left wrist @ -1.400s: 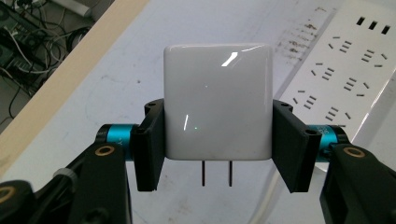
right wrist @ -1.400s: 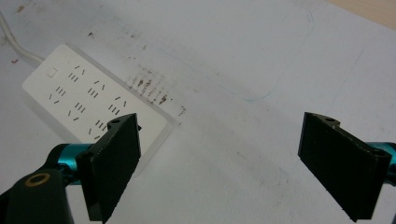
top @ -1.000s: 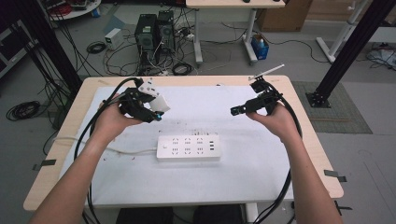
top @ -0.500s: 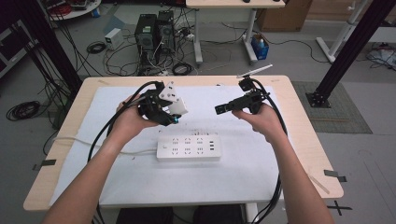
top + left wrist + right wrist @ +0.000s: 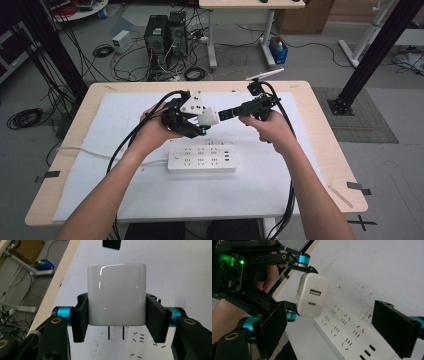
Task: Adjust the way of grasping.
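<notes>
The left gripper [image 5: 202, 122] is held above the table [image 5: 325, 145], a little behind the white power strip [image 5: 201, 158], and it carries a white charger block [image 5: 116, 295]. In the left gripper view the two black jaws press on the left and right sides of the charger, so this gripper is clamped on it. The two metal prongs [image 5: 116, 333] come out from the lower face of the block and point down toward the white mat [image 5: 260, 185], where some sockets of the strip are visible below.

In the right gripper view the same charger [image 5: 312, 295] shows its face with two ports, one above the other, and it hangs over the near end of the power strip [image 5: 344, 336]. The left hand [image 5: 265, 277] behind it holds the black frame, where a small green light is on.

The right gripper [image 5: 227, 113] comes from the right side and its tip is just beside the charger [image 5: 206, 115]; if it touches, I cannot tell. In its own view the jaws stand wide apart with nothing between them, the charger lying ahead near the left jaw.

The power strip lies flat on the mat, in front of both hands, its cable [image 5: 100, 152] going to the left
</notes>
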### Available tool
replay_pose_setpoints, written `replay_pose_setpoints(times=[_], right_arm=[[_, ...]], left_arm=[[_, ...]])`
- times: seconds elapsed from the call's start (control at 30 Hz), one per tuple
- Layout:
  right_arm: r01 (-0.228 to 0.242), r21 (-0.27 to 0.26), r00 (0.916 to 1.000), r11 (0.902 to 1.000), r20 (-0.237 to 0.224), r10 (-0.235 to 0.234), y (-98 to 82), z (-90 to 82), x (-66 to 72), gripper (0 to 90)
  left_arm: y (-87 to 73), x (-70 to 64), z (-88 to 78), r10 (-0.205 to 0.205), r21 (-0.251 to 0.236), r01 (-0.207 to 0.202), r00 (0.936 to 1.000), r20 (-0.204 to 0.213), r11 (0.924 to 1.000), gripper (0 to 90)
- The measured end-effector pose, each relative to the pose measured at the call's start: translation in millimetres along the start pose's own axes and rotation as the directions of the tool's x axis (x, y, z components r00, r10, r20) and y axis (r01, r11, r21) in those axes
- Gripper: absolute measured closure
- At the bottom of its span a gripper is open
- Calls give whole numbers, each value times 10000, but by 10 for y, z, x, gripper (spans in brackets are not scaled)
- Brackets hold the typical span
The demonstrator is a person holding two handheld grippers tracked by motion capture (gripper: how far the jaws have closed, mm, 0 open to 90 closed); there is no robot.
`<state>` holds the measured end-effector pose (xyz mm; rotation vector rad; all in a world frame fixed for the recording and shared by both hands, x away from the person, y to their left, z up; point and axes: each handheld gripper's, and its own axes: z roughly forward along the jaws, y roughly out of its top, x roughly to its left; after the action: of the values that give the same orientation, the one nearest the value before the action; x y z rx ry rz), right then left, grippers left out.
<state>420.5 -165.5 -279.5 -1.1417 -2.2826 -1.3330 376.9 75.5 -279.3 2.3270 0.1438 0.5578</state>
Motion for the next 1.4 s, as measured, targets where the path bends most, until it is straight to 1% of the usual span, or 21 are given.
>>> replay_pose_setpoints(times=[0.03,0.07,0.17,0.2,0.23,0.27,0.33,0.37,0.4,0.47,0.53,0.57,0.7,0.8,0.87,0.97,1.1,1.13,1.23,1.3,1.4], right_arm=[[-77,26,10000,10000,-60,77,6,10,11,126],[-114,75,9999,9999,-14,115,22,35,34,126],[-164,71,9999,9998,-17,164,29,50,42,127],[-230,192,9997,9996,-1,230,41,85,58,129],[-296,270,9996,9992,42,295,51,125,74,184],[-296,270,9996,9992,42,295,51,125,74,184],[-335,232,9993,9992,-154,339,59,170,91,188],[-356,226,9992,9991,-190,360,63,187,100,211],[-346,218,9989,9992,-322,353,67,202,108,267],[-451,222,9970,9987,-611,464,72,239,121,268],[-440,310,9964,9985,-707,461,76,268,129,284],[-512,362,9957,9980,-748,538,75,282,133,289],[-608,413,9946,9973,-821,640,71,311,130,343],[-687,328,9924,9971,-999,716,69,316,126,400],[-711,378,9899,9967,-1198,752,67,324,121,428],[-745,474,9902,9961,-1151,795,60,331,106,480],[-848,398,9879,9956,-1271,892,46,321,73,535],[-853,406,9876,9955,-1286,898,41,320,63,547],[-1059,382,9829,9936,-1475,1104,33,318,37,572],[-1127,446,9815,9926,-1503,1182,31,321,25,584],[-1257,422,9792,9912,-1550,1308,28,331,13,601]], left_arm=[[9,-11,11,-58,-72,59,10000,62,10000,425],[19,-15,14,56,-63,-56,10000,52,10000,425],[36,-28,20,67,-109,-66,9999,86,9999,425],[42,-31,18,89,-94,-88,9999,93,9999,425],[44,-41,21,18,-183,-16,9999,126,9998,425],[49,-40,13,52,-133,-50,9999,153,9999,425],[59,-46,6,154,-179,-152,9998,145,9997,425],[61,-51,3,124,-210,-120,9998,181,9997,425],[64,-51,-3,121,-207,-117,9997,214,9997,425],[69,-52,-10,160,-218,-155,9996,222,9996,425],[70,-50,-17,173,-220,-167,9995,272,9996,425],[71,-50,-21,231,-157,-227,9995,238,9996,425],[65,-49,-20,197,-220,-192,9996,225,9996,425],[66,-48,-15,218,-245,-213,9995,238,9995,425],[68,-51,-12,263,-179,-258,9993,267,9995,425],[63,-56,-6,264,-249,-257,9993,279,9994,425],[61,-49,-10,250,-298,-240,9992,324,9993,425],[60,-48,-10,267,-280,-258,9991,322,9993,424],[57,-46,-2,295,-309,-285,9990,323,9991,425],[55,-47,6,276,-213,-268,9989,377,9994,425],[52,-50,18,376,-153,-372,9989,279,9992,423]])
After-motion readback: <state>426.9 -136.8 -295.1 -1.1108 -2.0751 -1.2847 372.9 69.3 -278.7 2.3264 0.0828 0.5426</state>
